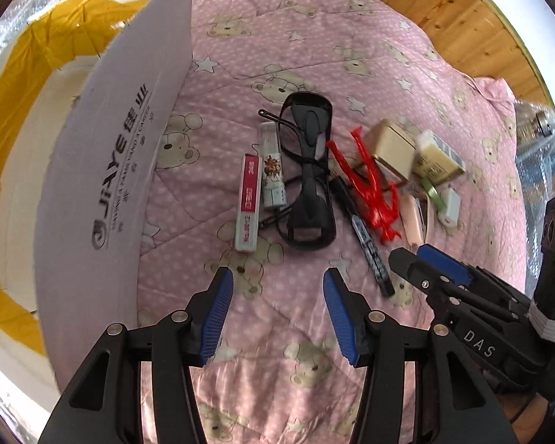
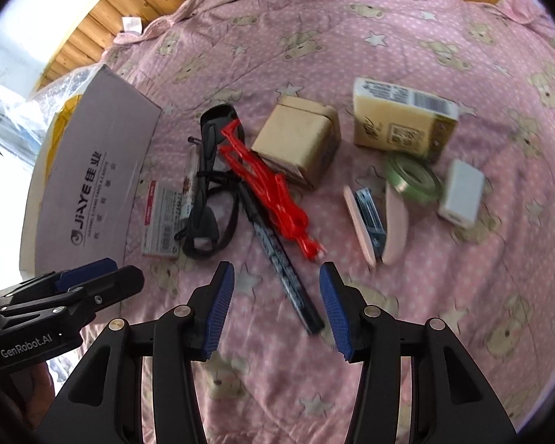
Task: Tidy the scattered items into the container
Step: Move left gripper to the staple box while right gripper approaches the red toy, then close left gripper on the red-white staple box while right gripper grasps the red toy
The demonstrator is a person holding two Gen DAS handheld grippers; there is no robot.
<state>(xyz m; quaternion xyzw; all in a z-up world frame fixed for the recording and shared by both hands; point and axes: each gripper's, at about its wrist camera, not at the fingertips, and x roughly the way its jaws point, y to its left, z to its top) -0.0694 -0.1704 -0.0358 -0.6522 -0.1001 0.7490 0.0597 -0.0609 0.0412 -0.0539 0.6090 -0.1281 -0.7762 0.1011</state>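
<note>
Scattered items lie on a pink bear-print quilt. In the left wrist view I see black glasses, a red-and-white flat box, a small tube, a dark pen and a red plastic piece. The cardboard box, the container, stands at the left with its grey flap raised. My left gripper is open above bare quilt, short of the items. My right gripper is open with the pen lying between its fingers, untouched.
Further right lie a beige box, a yellow carton, green tape, a white adapter and a pink nail-clipper set. Wooden floor borders the quilt. The left gripper shows at the right wrist view's left edge.
</note>
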